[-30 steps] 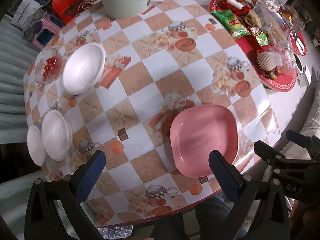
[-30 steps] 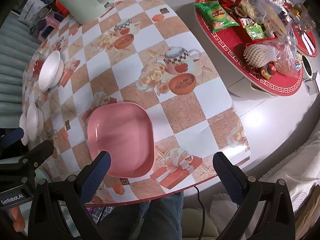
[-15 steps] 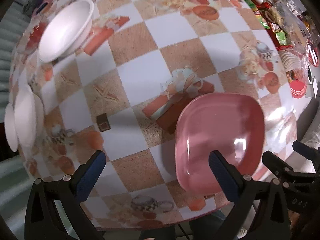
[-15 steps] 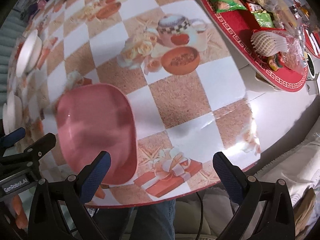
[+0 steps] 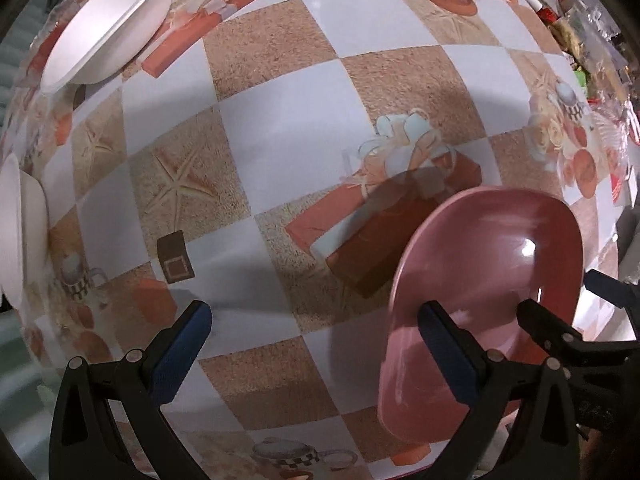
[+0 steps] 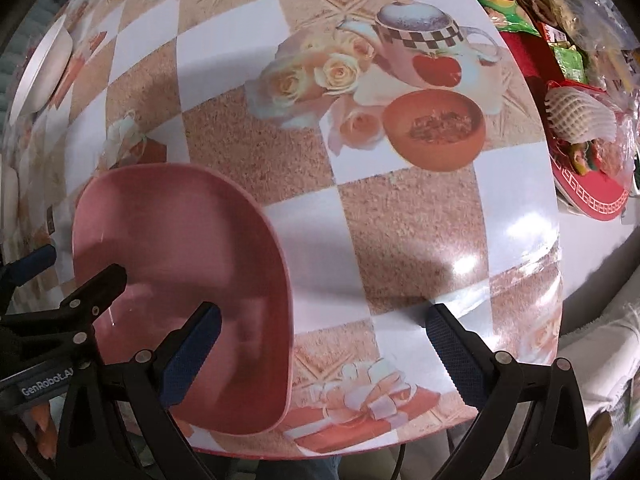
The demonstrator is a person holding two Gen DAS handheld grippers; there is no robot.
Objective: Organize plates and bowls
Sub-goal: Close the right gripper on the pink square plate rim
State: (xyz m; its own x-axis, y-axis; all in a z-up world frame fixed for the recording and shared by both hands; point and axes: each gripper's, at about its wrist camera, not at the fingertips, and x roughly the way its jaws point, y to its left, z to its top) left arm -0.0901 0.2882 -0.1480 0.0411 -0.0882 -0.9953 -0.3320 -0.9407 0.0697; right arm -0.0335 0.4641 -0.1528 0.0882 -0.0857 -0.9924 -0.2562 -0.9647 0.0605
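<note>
The pink plate [image 5: 492, 272] lay flat near the front edge of the bench [image 5: 280, 132], between the two tools. The left hand-held gripper [image 5: 316, 340] was wide apart and held nothing; one finger [image 5: 448, 352] hung over the plate's rim, the other over the cloth. The right hand-held gripper [image 6: 320, 344] was spread wide too, with nothing in it, and one finger [image 6: 192, 356] sat over the plate. I think both came in low from each side to pick the plate up. White bowls [image 5: 108, 20] waited far off at the left edge, likely where the plate should go.
</note>
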